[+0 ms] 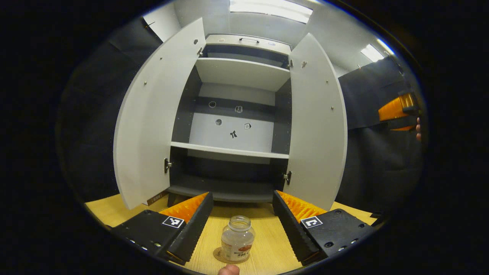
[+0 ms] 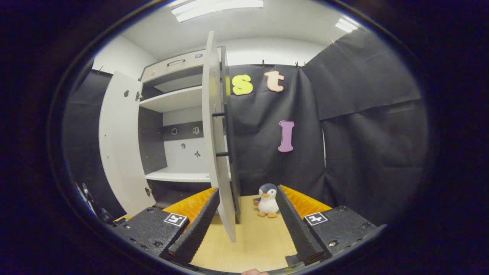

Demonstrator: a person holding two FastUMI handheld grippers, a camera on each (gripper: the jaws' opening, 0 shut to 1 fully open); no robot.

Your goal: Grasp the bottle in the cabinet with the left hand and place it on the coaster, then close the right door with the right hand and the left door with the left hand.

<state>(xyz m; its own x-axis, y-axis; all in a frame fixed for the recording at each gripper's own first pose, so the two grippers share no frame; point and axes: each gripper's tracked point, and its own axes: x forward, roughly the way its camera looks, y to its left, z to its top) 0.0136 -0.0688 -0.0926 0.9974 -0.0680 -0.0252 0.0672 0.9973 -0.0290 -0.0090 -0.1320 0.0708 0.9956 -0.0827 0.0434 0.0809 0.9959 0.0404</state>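
In the left gripper view, the cabinet's left door (image 1: 153,126) stood swung wide open, its lower corner hanging over the wooden desk (image 1: 110,212). Beside it the cabinet (image 1: 238,72) showed its pale shelves, and the middle shelf (image 1: 229,149) carried nothing I could make out. Below, the left tongs (image 1: 240,225) were spread wide, and the bottle (image 1: 237,239) stood upright between the two fingers, touching neither. It was a small clear bottle with its mouth uncovered and a label low on its side, and it rested on the round coaster (image 1: 218,255), whose rim peeped out at its foot. A fingertip showed at the very bottom edge just below the bottle. Farther right the right door (image 1: 317,126) also stood open. At the far right edge, against the dark cloth wall, I could see the other tool held up by a hand (image 1: 418,129).

In the right gripper view, the left door (image 2: 118,145) was open at the left and the shelves lay behind it. The right door (image 2: 217,145) was seen nearly edge-on, its lower edge rising between the fingers of the right tongs (image 2: 244,225), nearer the left one; whether it touched that finger I could not tell. Those tongs were spread open and held nothing. A small toy penguin (image 2: 267,200) stood on the desk (image 2: 252,240) just right of the door, near the cloth wall.
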